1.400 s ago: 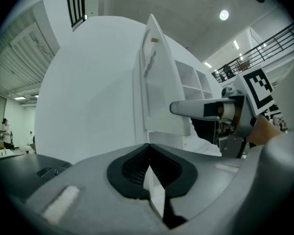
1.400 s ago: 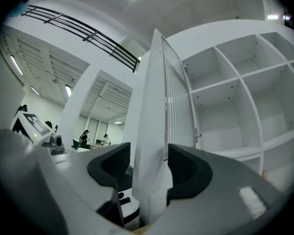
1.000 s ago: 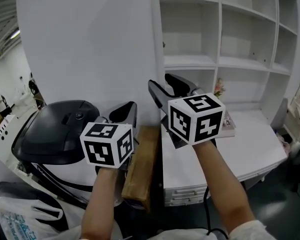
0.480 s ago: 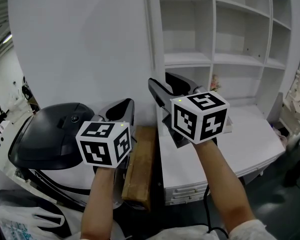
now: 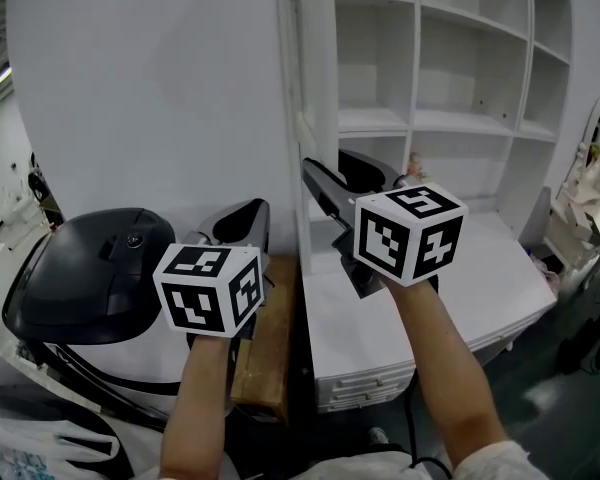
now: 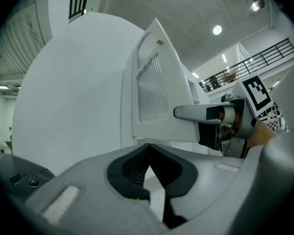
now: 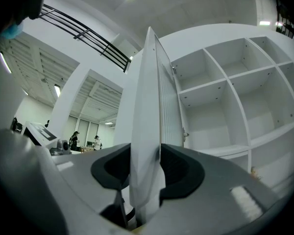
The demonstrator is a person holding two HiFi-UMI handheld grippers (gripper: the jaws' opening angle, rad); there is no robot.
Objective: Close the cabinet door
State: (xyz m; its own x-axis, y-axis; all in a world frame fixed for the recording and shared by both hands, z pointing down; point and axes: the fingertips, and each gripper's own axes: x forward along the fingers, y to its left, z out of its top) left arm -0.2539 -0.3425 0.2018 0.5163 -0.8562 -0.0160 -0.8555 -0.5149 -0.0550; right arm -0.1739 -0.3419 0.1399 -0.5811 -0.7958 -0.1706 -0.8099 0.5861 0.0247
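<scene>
Right tongs (image 7: pixel 146 173), jaws just closing, clamp the free edge of the cabinet door (image 7: pixel 152 97). Left tongs (image 6: pixel 149 166), left of the door, are pressed together and empty.

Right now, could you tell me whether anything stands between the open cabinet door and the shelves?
Nothing visible does. The edge of the cabinet door sits between the jaws of the right gripper, which have just been closing, and the swing towards the shelves looks clear.
</scene>
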